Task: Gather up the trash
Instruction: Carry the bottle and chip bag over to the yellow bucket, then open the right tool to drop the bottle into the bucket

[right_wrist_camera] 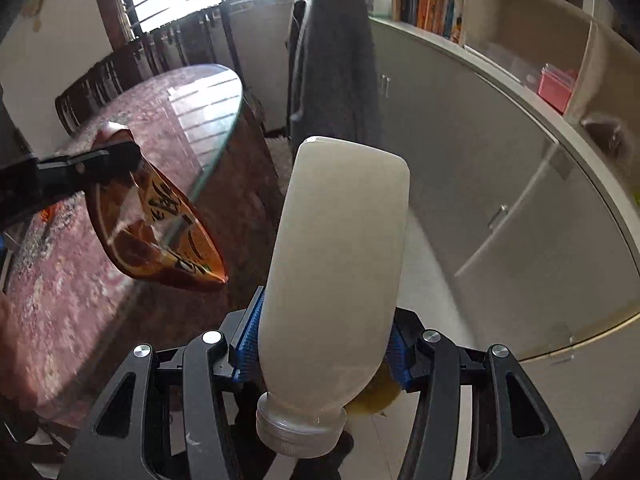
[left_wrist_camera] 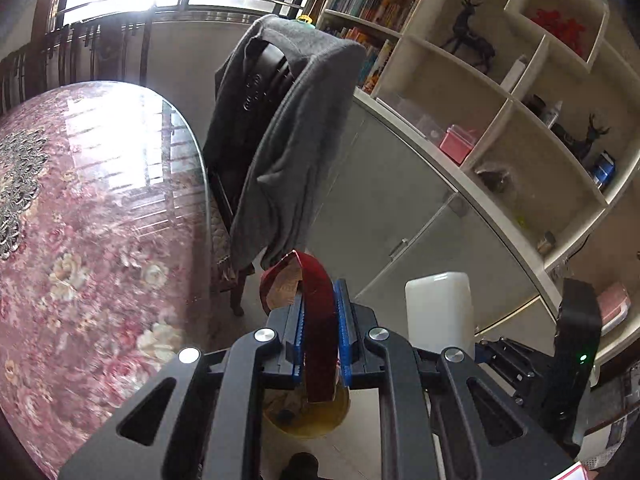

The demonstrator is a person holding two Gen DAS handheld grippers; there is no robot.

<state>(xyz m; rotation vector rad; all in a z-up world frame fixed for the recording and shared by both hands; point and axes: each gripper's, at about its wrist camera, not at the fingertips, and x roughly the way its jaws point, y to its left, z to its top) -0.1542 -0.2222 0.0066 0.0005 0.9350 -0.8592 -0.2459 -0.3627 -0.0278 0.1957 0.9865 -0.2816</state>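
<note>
My left gripper is shut on a dark red snack wrapper, held in the air beside the table; the wrapper also shows in the right wrist view, pinched by the left gripper's fingers. My right gripper is shut on a white translucent plastic bottle, cap toward the camera; the bottle also shows in the left wrist view with the right gripper's body beside it. A yellow bin rim lies below the left gripper, mostly hidden.
A glass-topped floral table is at the left. A chair draped with a grey garment stands ahead. White cabinets and shelves with books and figurines run along the right. Tiled floor lies between.
</note>
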